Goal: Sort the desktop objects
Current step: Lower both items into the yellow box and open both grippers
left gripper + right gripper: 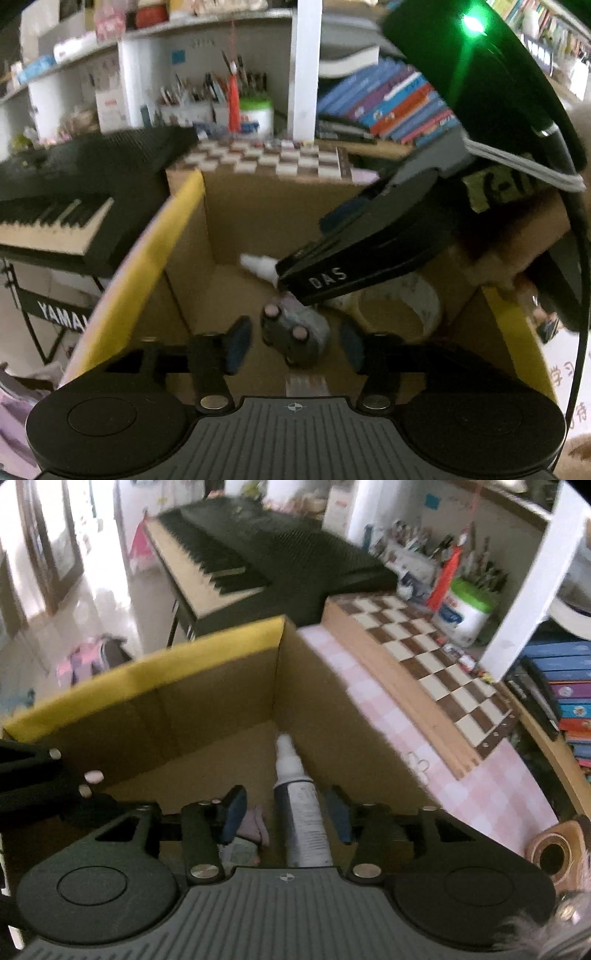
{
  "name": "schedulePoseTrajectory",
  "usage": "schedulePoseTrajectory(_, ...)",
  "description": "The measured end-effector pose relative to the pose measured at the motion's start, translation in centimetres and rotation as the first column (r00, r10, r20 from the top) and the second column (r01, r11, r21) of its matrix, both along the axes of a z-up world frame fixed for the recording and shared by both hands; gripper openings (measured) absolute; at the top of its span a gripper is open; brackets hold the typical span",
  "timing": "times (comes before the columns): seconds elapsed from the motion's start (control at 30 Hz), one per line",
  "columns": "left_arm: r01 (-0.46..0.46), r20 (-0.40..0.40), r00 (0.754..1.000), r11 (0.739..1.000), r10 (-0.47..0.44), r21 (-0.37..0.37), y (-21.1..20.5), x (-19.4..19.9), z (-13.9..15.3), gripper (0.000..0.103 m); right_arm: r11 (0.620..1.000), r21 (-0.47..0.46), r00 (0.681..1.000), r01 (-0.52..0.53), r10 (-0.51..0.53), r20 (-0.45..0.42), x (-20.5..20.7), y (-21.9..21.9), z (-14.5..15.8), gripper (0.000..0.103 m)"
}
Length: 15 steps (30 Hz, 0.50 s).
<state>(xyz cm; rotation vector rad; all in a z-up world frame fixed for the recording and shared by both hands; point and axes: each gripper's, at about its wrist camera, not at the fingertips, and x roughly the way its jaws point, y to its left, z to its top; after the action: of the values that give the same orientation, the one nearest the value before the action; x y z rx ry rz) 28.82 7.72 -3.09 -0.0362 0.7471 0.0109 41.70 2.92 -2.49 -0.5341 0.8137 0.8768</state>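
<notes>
both claws are over the box [221,701]. left claw [293,341] spread around a toy car [293,332], untouched. right claw [286,812] spread around a spray bottle [301,805] lying inside the box.

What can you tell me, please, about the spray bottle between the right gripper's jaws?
The spray bottle is slim, with a white nozzle cap, a dark collar and a pale printed label; it looks like plastic. It points nozzle-first toward the far corner of the cardboard box. The right gripper has its jaws spread on either side of it with gaps showing, so it seems ungripped. Whether it rests on the floor is unclear.
</notes>
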Motion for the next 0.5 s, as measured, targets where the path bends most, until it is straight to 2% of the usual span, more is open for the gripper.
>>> schedulePoseTrajectory(0.3, -0.038, 0.140, 0.989, 0.999, 0.037, 0.001, 0.3, -3.5, 3.2, 0.068, 0.971, 0.185, 0.985, 0.153, -0.164, 0.047, -2.9, -4.0, 3.8, 0.052)
schedulePoseTrajectory(0.5, -0.090, 0.203, 0.975, 0.996, 0.089, -0.008, 1.2, -6.0, 4.6, 0.075, 0.926, 0.280, 0.955, 0.252, -0.284, 0.080, -5.6, -7.4, 5.7, 0.052)
